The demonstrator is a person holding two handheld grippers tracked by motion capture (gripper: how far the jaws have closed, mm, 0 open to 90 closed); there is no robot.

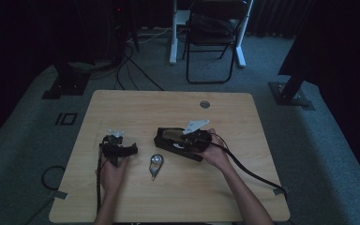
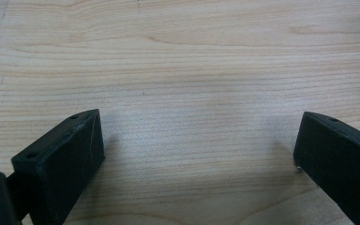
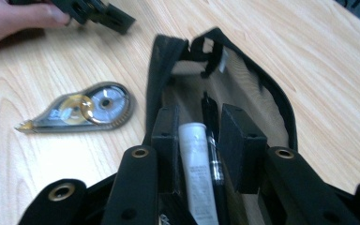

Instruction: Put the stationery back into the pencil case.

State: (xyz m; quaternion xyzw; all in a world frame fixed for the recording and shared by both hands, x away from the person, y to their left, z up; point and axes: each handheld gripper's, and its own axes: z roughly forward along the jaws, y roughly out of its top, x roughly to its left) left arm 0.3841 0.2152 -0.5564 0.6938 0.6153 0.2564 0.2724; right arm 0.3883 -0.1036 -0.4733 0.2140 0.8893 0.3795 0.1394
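Note:
A black pencil case (image 1: 168, 140) lies unzipped at the middle of the table (image 1: 168, 197). My right gripper (image 1: 194, 136) reaches down into its mouth. In the right gripper view a white tube (image 3: 197, 168) and a black pen (image 3: 214, 159) lie side by side between the jaws of my right gripper (image 3: 199, 115), inside the case (image 3: 267, 84). A slim gap shows beside the pen, so the pads do not press. A correction tape roller (image 1: 155, 163) (image 3: 82, 108) lies left of the case. My left gripper (image 1: 119, 147) (image 2: 197, 150) rests wide open on bare wood.
A round cable hole (image 1: 205, 104) sits near the table's far edge. The right gripper's cable (image 1: 253, 173) trails to the front right corner. A folding chair (image 1: 215, 37) and floor cables stand beyond the table. The left hand (image 3: 9, 18) holds its gripper (image 3: 98, 11) near the roller.

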